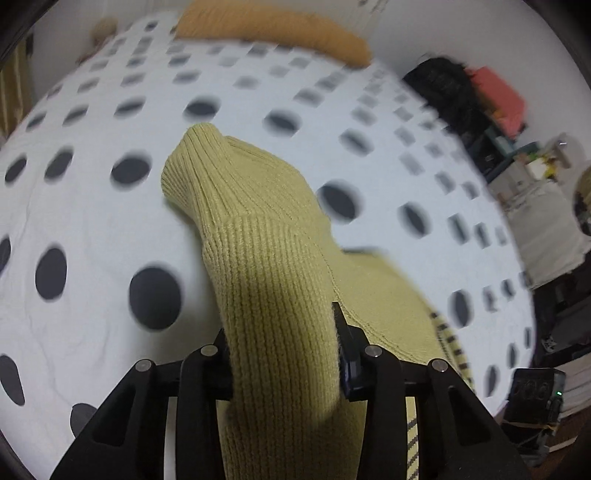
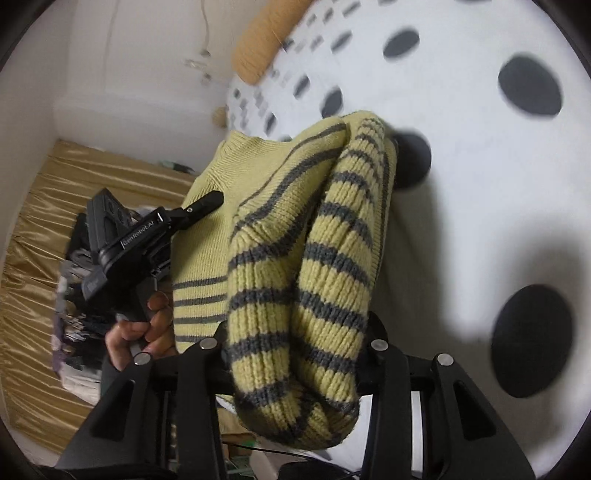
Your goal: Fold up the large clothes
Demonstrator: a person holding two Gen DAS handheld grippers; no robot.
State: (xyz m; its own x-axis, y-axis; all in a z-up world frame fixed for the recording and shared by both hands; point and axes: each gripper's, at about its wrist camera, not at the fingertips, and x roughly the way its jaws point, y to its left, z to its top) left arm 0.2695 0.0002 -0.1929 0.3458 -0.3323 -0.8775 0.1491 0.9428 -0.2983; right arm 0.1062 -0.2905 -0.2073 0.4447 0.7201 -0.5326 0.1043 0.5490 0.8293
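Yellow-green ribbed knit sweater [image 2: 207, 236], w/ dark grey stripes on sleeve & lower body, plain across chest & collar. Hung lifted above bed [image 1: 92, 221], partly trailing onto white bedspread w/ big black dots.

Left gripper [image 1: 282, 343]: fingers narrow, clamped on a thick plain ribbed fold of sweater; cuff-like end flopped forward past the fingers, ribbing running lengthwise. Striped hem edge seen just to the right, lying on the bedspread.

Right gripper [image 2: 295, 354]: fingers pinched on a bunched striped sleeve roll, chunky knit, stripes wrapping round it; fabric bulged below the fingers. Rest of sweater draped away toward left gripper, seen from the right wrist cam w/ one black finger lying against the plain chest panel, hand [image 2: 142, 328] wrapped round its handle.

Orange-tan pillow [image 1: 273, 31] at far end of bed. Gold satin cloth [image 2: 33, 258] beside bed, w/ pile of dark clothes [image 2: 79, 295] on it. Edges blurred in both views.
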